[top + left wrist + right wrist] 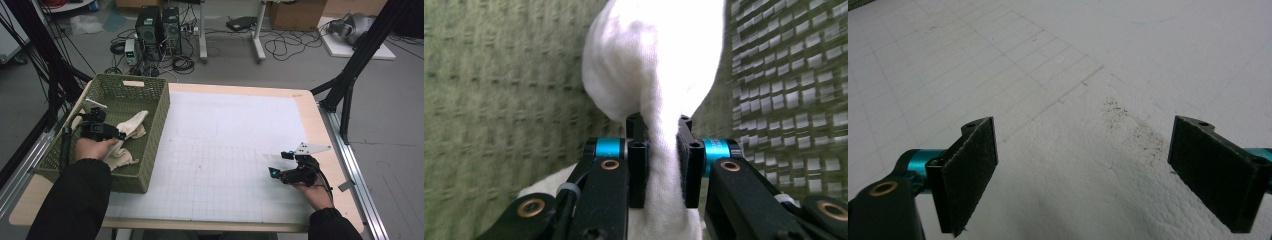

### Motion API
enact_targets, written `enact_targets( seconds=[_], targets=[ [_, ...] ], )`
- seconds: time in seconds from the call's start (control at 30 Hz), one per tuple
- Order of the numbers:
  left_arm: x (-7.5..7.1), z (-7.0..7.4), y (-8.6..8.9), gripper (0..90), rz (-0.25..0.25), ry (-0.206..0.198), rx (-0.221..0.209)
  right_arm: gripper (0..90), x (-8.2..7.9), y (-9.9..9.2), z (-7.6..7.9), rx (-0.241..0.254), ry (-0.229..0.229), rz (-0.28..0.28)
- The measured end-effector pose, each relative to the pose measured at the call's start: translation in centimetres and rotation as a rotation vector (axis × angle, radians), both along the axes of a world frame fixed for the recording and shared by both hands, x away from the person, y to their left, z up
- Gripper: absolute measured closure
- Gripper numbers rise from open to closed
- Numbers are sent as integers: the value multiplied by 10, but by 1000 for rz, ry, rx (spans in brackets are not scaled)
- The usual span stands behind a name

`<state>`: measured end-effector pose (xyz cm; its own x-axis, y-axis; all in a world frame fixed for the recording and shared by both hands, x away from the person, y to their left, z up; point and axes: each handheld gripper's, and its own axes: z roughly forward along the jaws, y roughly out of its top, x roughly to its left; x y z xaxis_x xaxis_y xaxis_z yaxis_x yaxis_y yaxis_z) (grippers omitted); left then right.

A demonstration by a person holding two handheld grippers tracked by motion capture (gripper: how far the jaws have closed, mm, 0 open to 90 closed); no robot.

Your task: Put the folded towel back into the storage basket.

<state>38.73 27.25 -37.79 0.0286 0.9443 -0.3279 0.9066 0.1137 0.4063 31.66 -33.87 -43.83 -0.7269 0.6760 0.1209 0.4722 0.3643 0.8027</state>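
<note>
We see the left gripper [663, 165] pinching a soft white knit cloth [659, 65] inside the woven green basket [150, 150] at the tabletop's left edge; the right gripper [1083, 170], jaws spread, hovers over gridded white foam mat [225, 150]; cables litter the floor beyond.

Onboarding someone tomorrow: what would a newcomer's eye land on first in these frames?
First the green woven basket at the table's left edge, where the left claw is shut on a white cloth that bulges beyond its jaws. Next the right claw, open over the white gridded mat near the table's right side, with nothing between its pads.
</note>
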Motion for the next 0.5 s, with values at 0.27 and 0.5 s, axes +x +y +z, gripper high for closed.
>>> enact_targets(
  seconds=[0.27, 0.5],
  targets=[
    [6, -12, -6, 787, -42, 102, 75, 117, 1, 1, 0, 1, -1, 3],
    [6, -16, -9, 763, -76, 106, 92, 117, 0, 0, 1, 4, -5, 2]
  ],
)
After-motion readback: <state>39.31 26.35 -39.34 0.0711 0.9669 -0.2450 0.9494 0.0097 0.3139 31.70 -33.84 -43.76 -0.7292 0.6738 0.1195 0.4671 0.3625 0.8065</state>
